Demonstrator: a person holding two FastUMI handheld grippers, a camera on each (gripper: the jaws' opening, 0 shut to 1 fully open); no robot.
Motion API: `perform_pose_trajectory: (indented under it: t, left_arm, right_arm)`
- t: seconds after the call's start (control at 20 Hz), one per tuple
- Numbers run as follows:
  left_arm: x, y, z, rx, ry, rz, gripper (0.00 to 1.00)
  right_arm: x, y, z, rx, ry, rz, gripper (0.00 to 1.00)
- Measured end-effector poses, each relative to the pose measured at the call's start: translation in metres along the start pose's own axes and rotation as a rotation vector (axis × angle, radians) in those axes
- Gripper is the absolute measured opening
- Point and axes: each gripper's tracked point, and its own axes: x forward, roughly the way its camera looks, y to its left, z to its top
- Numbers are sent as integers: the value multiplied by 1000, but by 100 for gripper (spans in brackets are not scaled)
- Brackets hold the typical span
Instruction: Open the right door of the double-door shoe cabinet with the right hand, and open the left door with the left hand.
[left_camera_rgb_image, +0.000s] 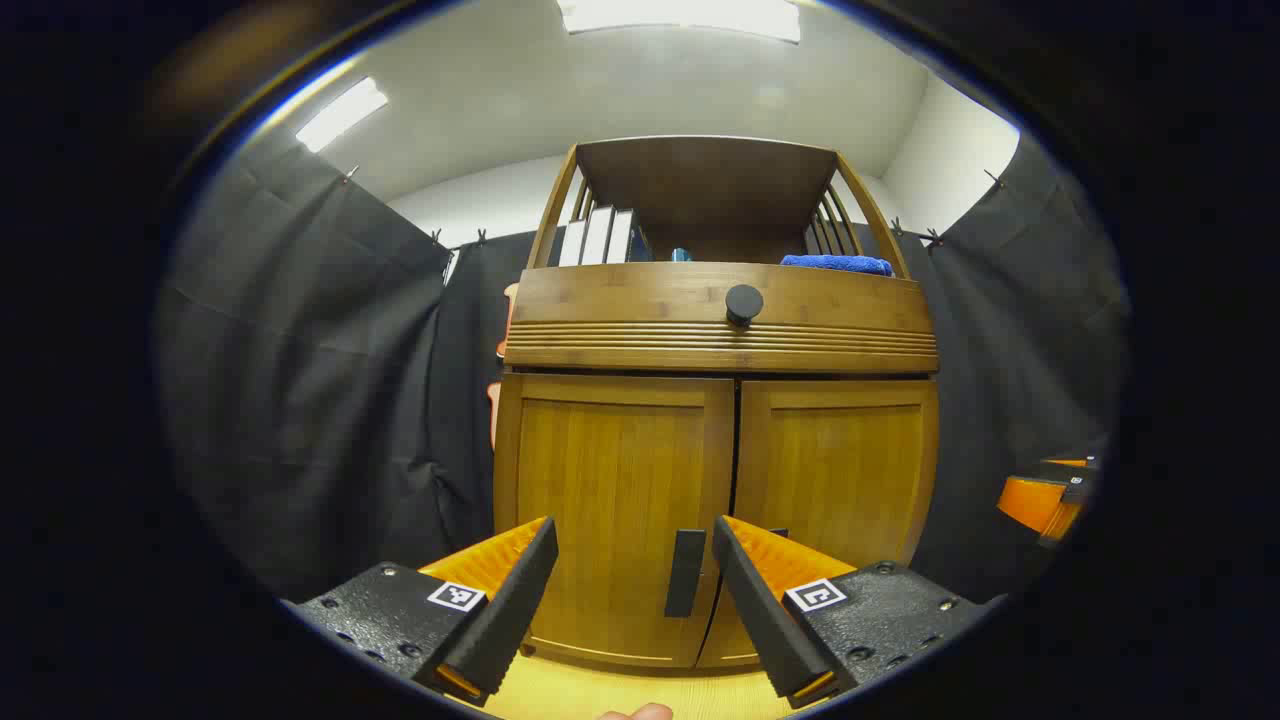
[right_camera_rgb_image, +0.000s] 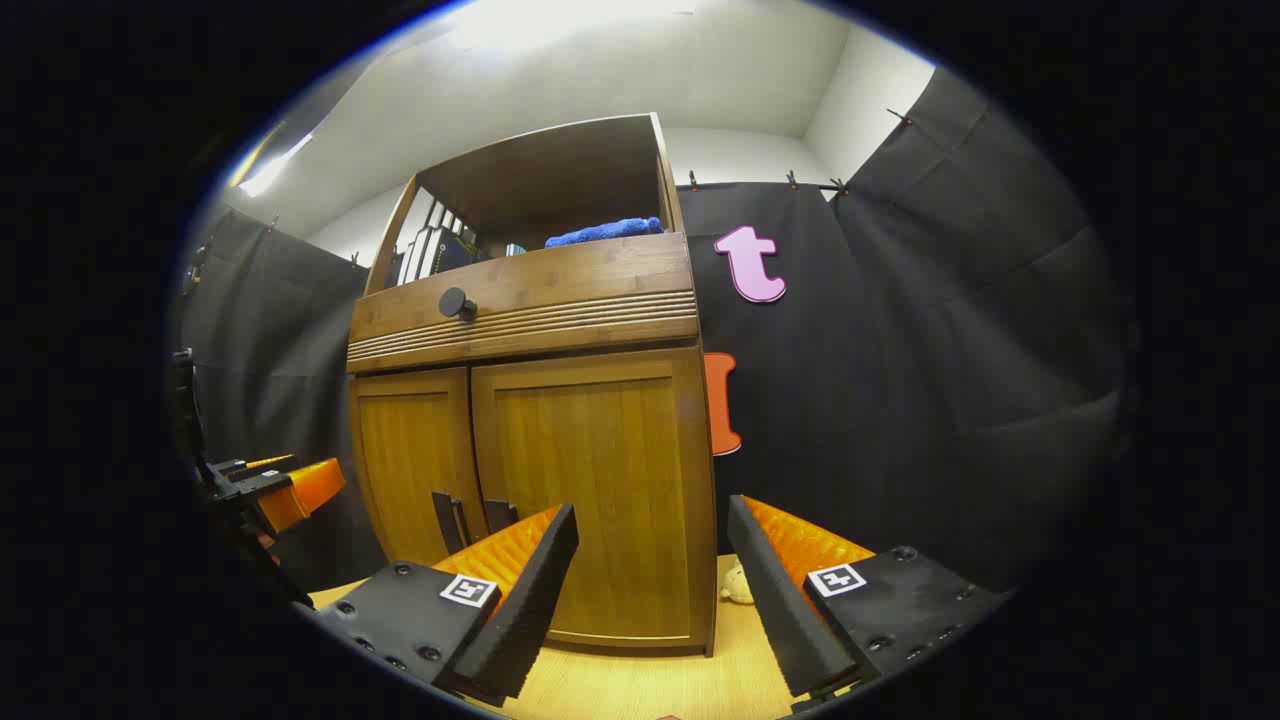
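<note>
Nearest to us in the left gripper view, our left gripper (left_camera_rgb_image: 635, 610) has its jaws spread wide with nothing between them, held short of the shoe cabinet (left_camera_rgb_image: 720, 400) and lined up roughly with the dark handle of the left door (left_camera_rgb_image: 686, 572), which shows in the gap between the fingers. At the bottom edge of that view we see a fingertip (left_camera_rgb_image: 637, 712) above the pale wooden floor (left_camera_rgb_image: 600, 695). In the right gripper view, our right gripper (right_camera_rgb_image: 650, 600) is likewise wide open and empty, apart from the cabinet and facing its right door (right_camera_rgb_image: 590, 490) at an angle. Both doors are shut, the left door (left_camera_rgb_image: 615, 510) meeting the right along the middle seam. Off to the side in each view we see the other gripper, well apart. Above the doors runs a drawer with a round dark knob (left_camera_rgb_image: 744, 302). Farther up, on the open shelf, stand some binders (left_camera_rgb_image: 600, 238) on the left and a folded blue cloth (left_camera_rgb_image: 836, 263) on the right. Behind all stands the black curtain (left_camera_rgb_image: 300, 380) and the white ceiling with its lights (left_camera_rgb_image: 341, 113).
</note>
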Motion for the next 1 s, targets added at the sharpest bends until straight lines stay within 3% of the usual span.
perform_pose_trajectory:
  t: [0.05,0.15,0.2,0.75,0.8,1.0]
  left_arm:
    - [0,2,-1,2,0,3,92]
    - [0,6,-2,4,0,7,92]
    - [0,7,-2,3,1,8,92]
    - [12,25,-15,-12,12,30,92]
    - [13,26,-15,-14,11,31,92]
    - [20,28,-18,-16,9,24,92]
  right_arm:
    - [1,0,0,0,0,-2,98]
    - [0,2,-1,3,-1,-5,98]
    - [1,3,-2,3,1,-4,89]
    - [13,21,-9,-15,16,19,89]
    - [15,22,-10,-16,17,18,98]
    - [21,27,-14,-20,22,18,98]
